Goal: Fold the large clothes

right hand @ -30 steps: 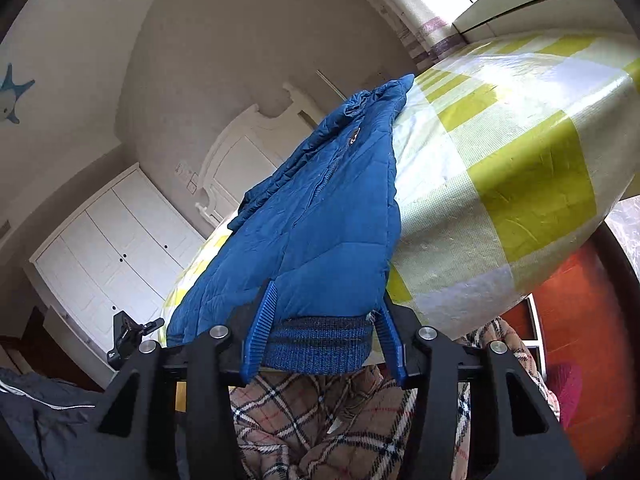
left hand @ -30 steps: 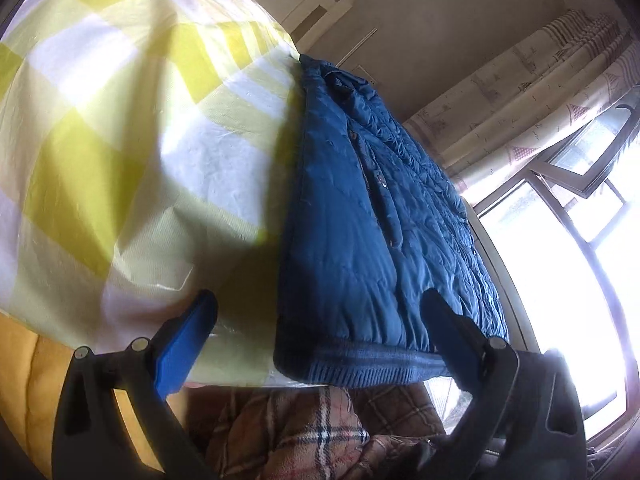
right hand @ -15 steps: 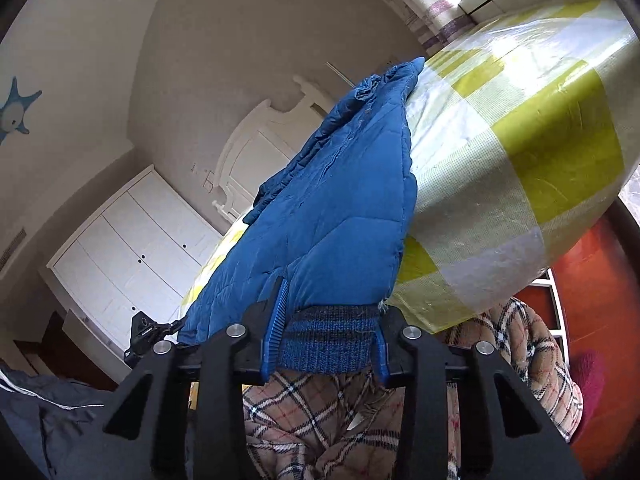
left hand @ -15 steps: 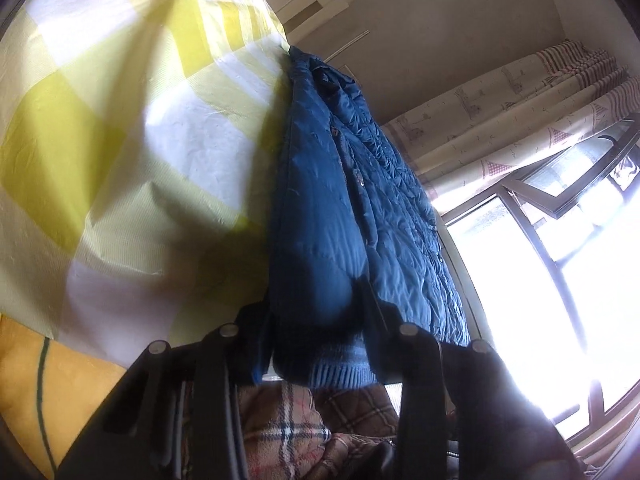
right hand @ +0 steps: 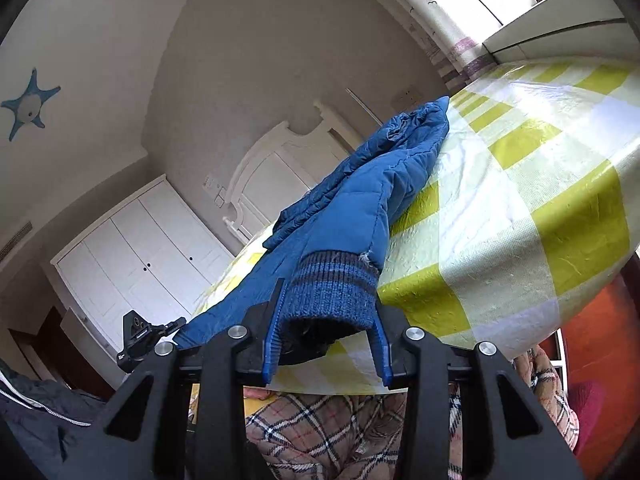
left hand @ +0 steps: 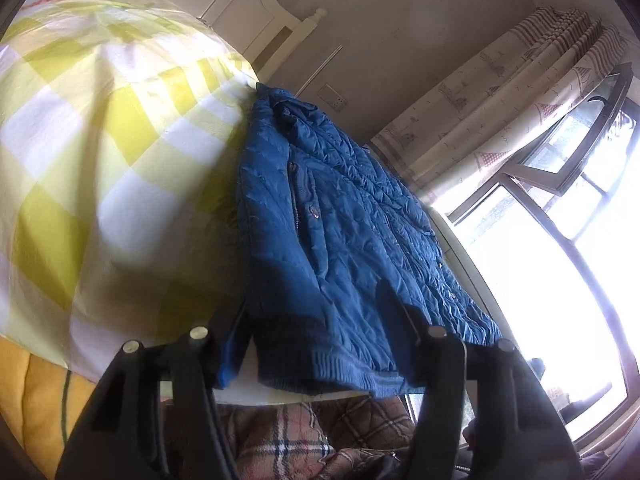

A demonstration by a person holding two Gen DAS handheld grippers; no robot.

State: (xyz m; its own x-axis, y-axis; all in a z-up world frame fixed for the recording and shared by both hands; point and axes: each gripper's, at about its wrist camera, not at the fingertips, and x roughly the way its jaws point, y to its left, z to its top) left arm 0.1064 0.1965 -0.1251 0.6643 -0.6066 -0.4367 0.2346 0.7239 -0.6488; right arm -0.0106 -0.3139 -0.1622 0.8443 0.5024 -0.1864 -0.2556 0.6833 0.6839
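A blue quilted jacket (left hand: 340,232) lies on a bed with a yellow-and-white checked sheet (left hand: 100,168). Its ribbed hem (left hand: 332,372) hangs at the near bed edge, between the fingers of my left gripper (left hand: 312,300). Those jaws are opening: the left pad stands just clear of the jacket's side and the right finger overlaps the fabric. In the right wrist view the jacket (right hand: 352,204) stretches away from me. My right gripper (right hand: 328,296) is shut on the knitted sleeve cuff (right hand: 332,292) and holds it up off the sheet (right hand: 520,208), though its jaws are easing open.
A white headboard (right hand: 280,148) and white wardrobe (right hand: 132,248) stand at the far end. Curtains (left hand: 500,100) and a bright window (left hand: 560,248) are on the right. A person's plaid clothing (right hand: 340,432) is just below the grippers. A black device (right hand: 138,338) sits left.
My left gripper pinched the hem, then widened again around it. Both grippers have risen a little. The right one has lifted the sleeve cuff clear of the sheet.
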